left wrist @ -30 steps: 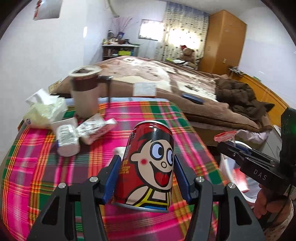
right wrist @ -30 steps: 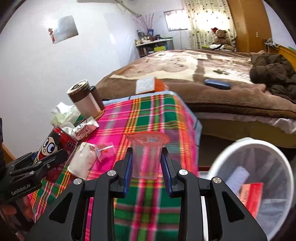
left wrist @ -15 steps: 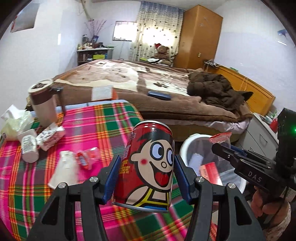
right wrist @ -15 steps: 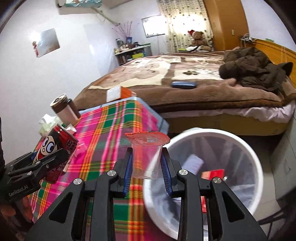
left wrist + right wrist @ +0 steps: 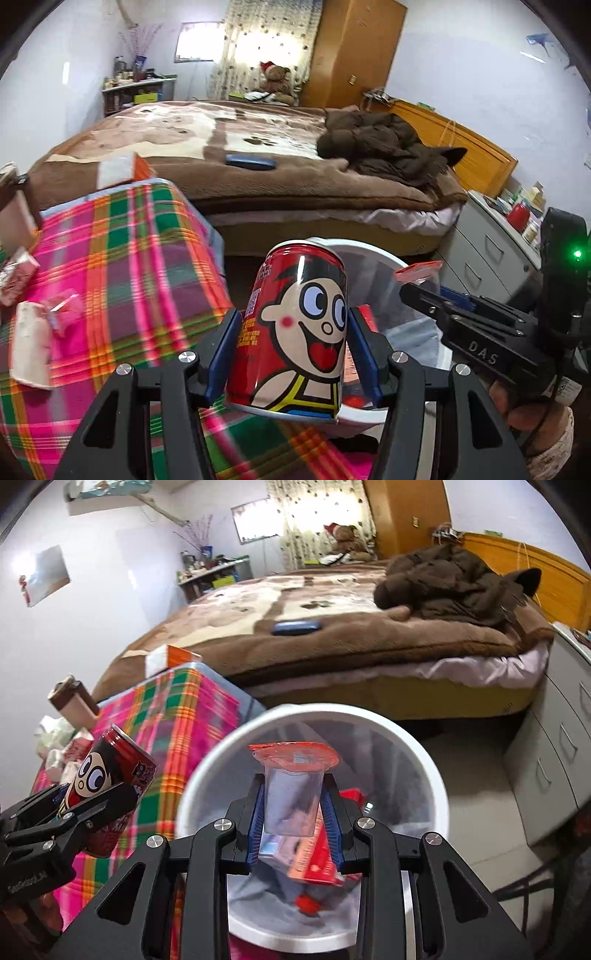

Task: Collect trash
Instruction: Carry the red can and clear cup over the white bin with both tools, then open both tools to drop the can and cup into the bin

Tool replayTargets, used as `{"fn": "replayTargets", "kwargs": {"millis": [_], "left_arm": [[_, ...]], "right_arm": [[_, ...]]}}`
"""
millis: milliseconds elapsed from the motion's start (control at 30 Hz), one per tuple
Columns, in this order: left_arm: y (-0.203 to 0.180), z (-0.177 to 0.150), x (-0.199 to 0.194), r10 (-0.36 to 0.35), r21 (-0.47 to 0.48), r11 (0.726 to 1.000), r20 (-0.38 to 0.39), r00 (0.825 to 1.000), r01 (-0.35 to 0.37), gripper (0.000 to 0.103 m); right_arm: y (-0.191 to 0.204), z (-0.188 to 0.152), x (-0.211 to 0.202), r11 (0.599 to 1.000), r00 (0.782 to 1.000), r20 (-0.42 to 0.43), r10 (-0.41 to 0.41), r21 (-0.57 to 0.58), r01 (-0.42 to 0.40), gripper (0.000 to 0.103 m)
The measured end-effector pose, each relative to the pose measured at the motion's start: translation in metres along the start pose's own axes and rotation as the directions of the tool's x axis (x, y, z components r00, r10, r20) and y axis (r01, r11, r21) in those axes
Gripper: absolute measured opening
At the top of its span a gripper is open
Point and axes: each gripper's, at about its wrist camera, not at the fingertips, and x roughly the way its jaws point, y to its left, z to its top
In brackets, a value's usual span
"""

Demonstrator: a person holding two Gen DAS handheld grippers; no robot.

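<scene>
My left gripper [image 5: 293, 354] is shut on a red drink can [image 5: 295, 325] printed with a cartoon face, held upright over the right edge of the plaid table [image 5: 122, 266], in front of the bin's rim. My right gripper [image 5: 294, 821] is shut on a clear plastic cup [image 5: 291, 790] with a red foil lid, hanging over the mouth of the white trash bin [image 5: 432, 775]. Red packaging [image 5: 321, 864] lies inside the bin. The right wrist view also shows the can [image 5: 107, 786] at the left. More wrappers [image 5: 29, 332] lie on the table.
A brown bed [image 5: 258, 158] with a blue case [image 5: 251, 161] and a dark jacket [image 5: 384, 147] stands behind the table and bin. Grey drawers [image 5: 554, 746] stand right of the bin. A brown tumbler [image 5: 72, 701] and tissues [image 5: 51, 734] sit at the table's far left.
Both grippers have swung right, away from the table's middle toward the bin. The cup now hangs over the bin's mouth; the can has reached the table's right edge. Neither grip has changed.
</scene>
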Motion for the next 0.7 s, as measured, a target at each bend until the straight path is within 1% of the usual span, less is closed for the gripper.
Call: {"fn": "replayTargets", "kwargs": {"millis": [100, 233, 367, 400, 433, 467, 500, 533, 567, 700], "left_arm": [[-0.011, -0.002, 0.013, -0.014, 0.009, 1.000, -0.035, 0.999, 0.014, 0.059], [-0.022, -0.002, 0.024, -0.018, 0.016, 1.000, -0.052, 0.998, 0.018, 0.059], [-0.030, -0.002, 0.033, -0.028, 0.030, 0.999, -0.069, 0.997, 0.030, 0.060], [-0.031, -0.002, 0.034, -0.026, 0.033, 0.999, -0.068, 0.997, 0.029, 0.063], [-0.031, -0.002, 0.033, -0.029, 0.030, 0.999, -0.064, 0.998, 0.031, 0.068], [-0.030, -0.001, 0.033, -0.033, 0.026, 0.999, -0.059, 0.998, 0.034, 0.070], [-0.030, -0.001, 0.032, -0.038, 0.021, 0.999, -0.052, 0.998, 0.039, 0.074], [-0.029, 0.000, 0.031, -0.041, 0.020, 0.999, -0.049, 0.998, 0.042, 0.075], [-0.029, -0.001, 0.030, -0.034, 0.022, 0.999, -0.046, 0.998, 0.035, 0.075], [-0.022, -0.002, 0.028, -0.022, 0.007, 1.000, -0.047, 0.999, 0.023, 0.075]], "right_arm": [[-0.011, -0.003, 0.004, 1.000, 1.000, -0.019, -0.008, 0.008, 0.009, 0.030], [-0.022, -0.005, 0.008, 0.999, 0.999, -0.043, -0.031, 0.017, 0.031, 0.030], [-0.029, -0.006, 0.011, 0.999, 0.997, -0.072, -0.019, 0.025, 0.021, 0.031], [-0.030, -0.007, 0.010, 0.999, 0.997, -0.068, -0.031, 0.024, 0.033, 0.031], [-0.030, -0.008, 0.011, 0.999, 0.997, -0.069, -0.044, 0.022, 0.045, 0.032], [-0.031, -0.009, 0.011, 0.998, 0.996, -0.072, -0.050, 0.022, 0.051, 0.036], [-0.032, -0.009, 0.013, 0.998, 0.996, -0.076, -0.052, 0.025, 0.054, 0.045], [-0.032, -0.009, 0.012, 0.998, 0.996, -0.077, -0.053, 0.029, 0.055, 0.050], [-0.032, -0.010, 0.011, 0.998, 0.996, -0.073, -0.050, 0.034, 0.053, 0.057], [-0.030, -0.010, 0.007, 0.998, 0.997, -0.063, -0.046, 0.038, 0.049, 0.058]]}}
